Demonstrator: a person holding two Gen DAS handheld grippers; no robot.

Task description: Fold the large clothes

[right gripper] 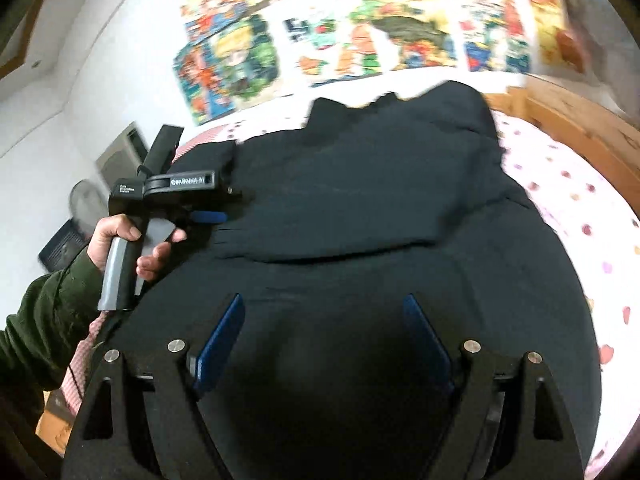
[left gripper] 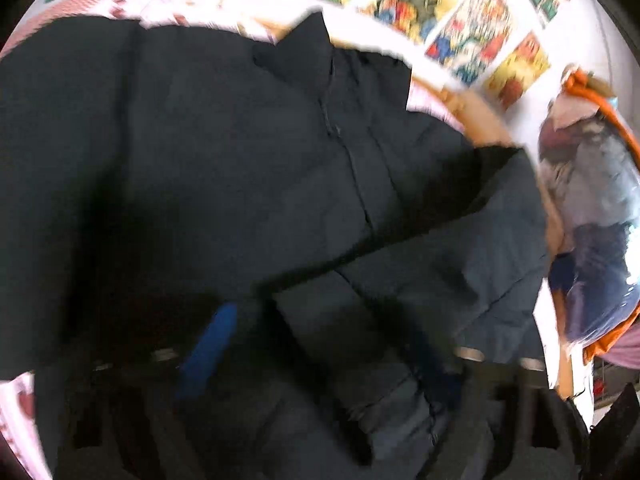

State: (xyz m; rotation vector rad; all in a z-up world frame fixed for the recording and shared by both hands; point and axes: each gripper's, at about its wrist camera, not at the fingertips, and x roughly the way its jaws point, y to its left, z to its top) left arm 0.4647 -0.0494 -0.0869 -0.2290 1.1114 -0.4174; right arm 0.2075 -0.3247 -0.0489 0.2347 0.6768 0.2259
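Observation:
A large dark navy padded jacket (left gripper: 240, 152) lies spread front-up on the bed, its zip running down the middle. It also fills the right wrist view (right gripper: 360, 208). One sleeve (left gripper: 420, 280) lies folded across the body. My left gripper (left gripper: 320, 344) hovers just over the jacket, its blue pads (left gripper: 208, 348) apart and nothing between them. It shows from outside in the right wrist view (right gripper: 208, 216), at the jacket's left edge, held by a hand. My right gripper (right gripper: 324, 340) is open and empty above the jacket's near part.
The bed has a white sheet with red dots (right gripper: 568, 200) and a wooden frame (right gripper: 560, 116). Comic posters (right gripper: 360, 40) cover the wall behind. A clear bag of clothes with orange trim (left gripper: 592, 220) hangs past the bed's right side.

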